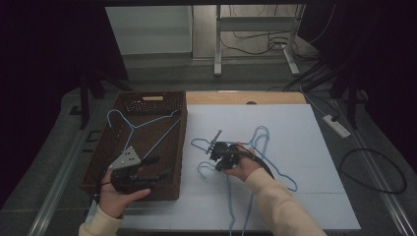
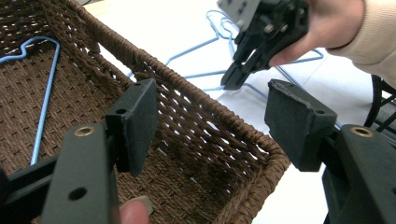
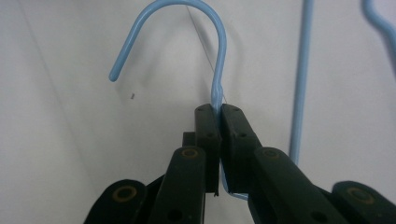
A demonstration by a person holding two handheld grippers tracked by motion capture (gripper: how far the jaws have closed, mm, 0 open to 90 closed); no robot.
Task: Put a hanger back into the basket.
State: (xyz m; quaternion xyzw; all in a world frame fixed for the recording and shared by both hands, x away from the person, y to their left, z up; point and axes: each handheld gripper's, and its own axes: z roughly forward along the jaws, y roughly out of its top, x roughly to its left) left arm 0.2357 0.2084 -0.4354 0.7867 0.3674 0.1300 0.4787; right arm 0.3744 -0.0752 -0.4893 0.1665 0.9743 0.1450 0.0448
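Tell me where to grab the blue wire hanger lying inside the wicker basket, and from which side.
Take the blue wire hanger at its neck, just below the hook, coming straight down from above. It lies flat on the bottom of the wicker basket, whose walls block a sideways approach. The neck is probably stiffer than the single-wire arms. The left gripper is open over the basket; the right gripper holds another hanger that way.

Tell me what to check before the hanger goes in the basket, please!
1. Right gripper shut on the blue hanger at its neck: ok.
2. Left gripper open, holding nothing: ok.
3. Room in the basket beside the hanger inside: ok.
4. Held hanger free of the other hangers on the table: cannot tell, wires overlap.
5. Left gripper out of the way: not ok, it hovers over the basket.
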